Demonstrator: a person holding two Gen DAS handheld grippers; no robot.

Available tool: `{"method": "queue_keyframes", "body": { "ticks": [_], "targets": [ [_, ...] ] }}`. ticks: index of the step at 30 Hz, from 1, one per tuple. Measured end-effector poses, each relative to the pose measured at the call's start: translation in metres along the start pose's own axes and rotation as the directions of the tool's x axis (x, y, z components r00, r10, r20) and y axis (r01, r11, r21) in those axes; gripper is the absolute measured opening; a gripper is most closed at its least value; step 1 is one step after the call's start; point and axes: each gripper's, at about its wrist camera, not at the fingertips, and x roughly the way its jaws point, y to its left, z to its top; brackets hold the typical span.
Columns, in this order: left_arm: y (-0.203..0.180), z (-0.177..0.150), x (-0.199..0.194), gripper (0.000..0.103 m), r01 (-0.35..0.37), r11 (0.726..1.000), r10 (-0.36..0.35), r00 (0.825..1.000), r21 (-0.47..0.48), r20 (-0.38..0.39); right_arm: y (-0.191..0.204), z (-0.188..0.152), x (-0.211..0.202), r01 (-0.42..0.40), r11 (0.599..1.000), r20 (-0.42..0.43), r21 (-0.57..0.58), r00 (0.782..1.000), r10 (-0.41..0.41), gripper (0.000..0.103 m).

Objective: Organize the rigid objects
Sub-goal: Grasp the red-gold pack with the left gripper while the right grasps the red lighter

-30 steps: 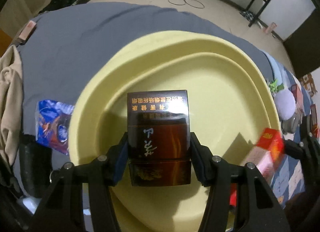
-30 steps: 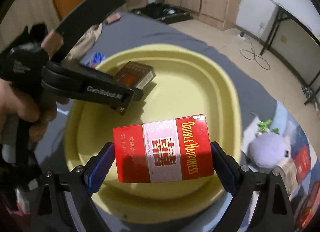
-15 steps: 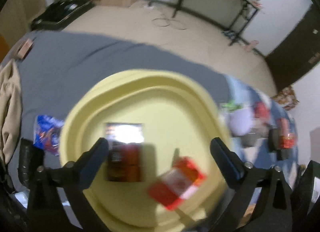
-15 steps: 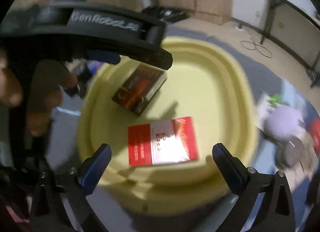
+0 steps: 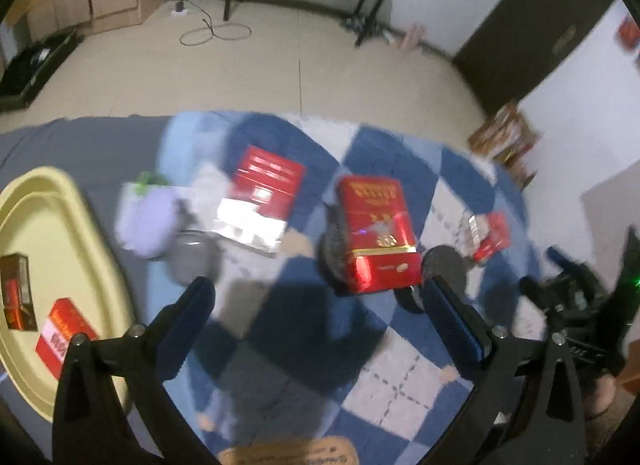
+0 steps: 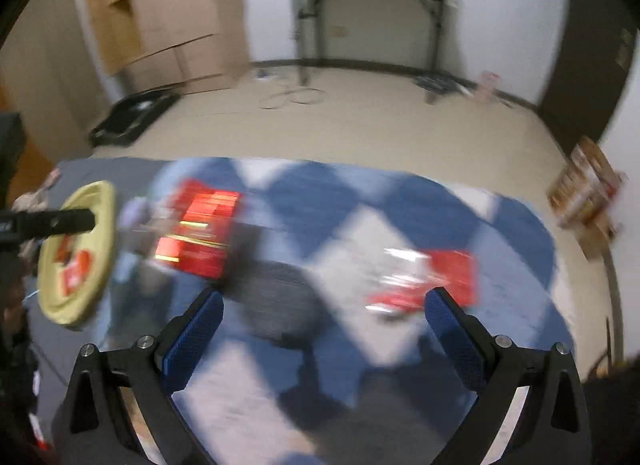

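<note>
The yellow tray [image 5: 56,233] lies at the far left and holds a dark brown pack [image 5: 16,289] and a red-and-white pack [image 5: 60,341]. My left gripper [image 5: 316,301] is open and empty above the blue-and-white checked blanket [image 5: 400,377]. Just beyond it a glossy red box [image 5: 376,233] rests on a dark round object. A red-and-silver box [image 5: 260,201] lies further left, a small red pack [image 5: 488,237] to the right. My right gripper [image 6: 320,313] is open and empty, with the small red pack [image 6: 432,277] blurred by its right finger.
A pale purple plush [image 5: 144,217] and a grey round case [image 5: 192,257] sit between tray and boxes. A dark round object [image 6: 280,301] lies ahead of the right gripper. Floor, cardboard boxes [image 6: 160,13] and a desk [image 6: 368,17] lie beyond the blanket's far edge.
Both grippers opened and dropped their packs into the yellow tray. Both then swung right, away from the tray, over the checked blanket.
</note>
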Motion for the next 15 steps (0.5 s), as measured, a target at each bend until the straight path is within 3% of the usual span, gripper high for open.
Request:
{"method": "queue_keyframes", "body": {
  "ticks": [2, 5, 9, 15],
  "targets": [
    [-0.010, 0.006, 0.019, 0.103, -0.002, 1.000, 0.001, 0.999, -0.016, -0.033, -0.022, -0.012, 0.008, 0.033, 0.999, 0.001, -0.028, 0.999, -0.033, 0.103],
    [-0.022, 0.013, 0.036, 0.103, 0.007, 0.999, -0.009, 0.999, -0.040, -0.043, -0.025, -0.019, 0.023, -0.002, 0.995, -0.014, -0.103, 1.000, 0.001, 0.103],
    [-0.036, 0.021, 0.055, 0.103, -0.054, 0.998, 0.053, 0.996, -0.013, -0.069, -0.021, -0.016, 0.033, 0.009, 0.981, 0.009, -0.196, 1.000, -0.008, 0.103],
    [-0.039, 0.029, 0.072, 0.103, -0.098, 0.995, 0.097, 0.993, -0.006, -0.067, -0.046, -0.004, 0.092, 0.008, 0.984, -0.022, -0.178, 1.000, -0.012, 0.103]
  ]
}}
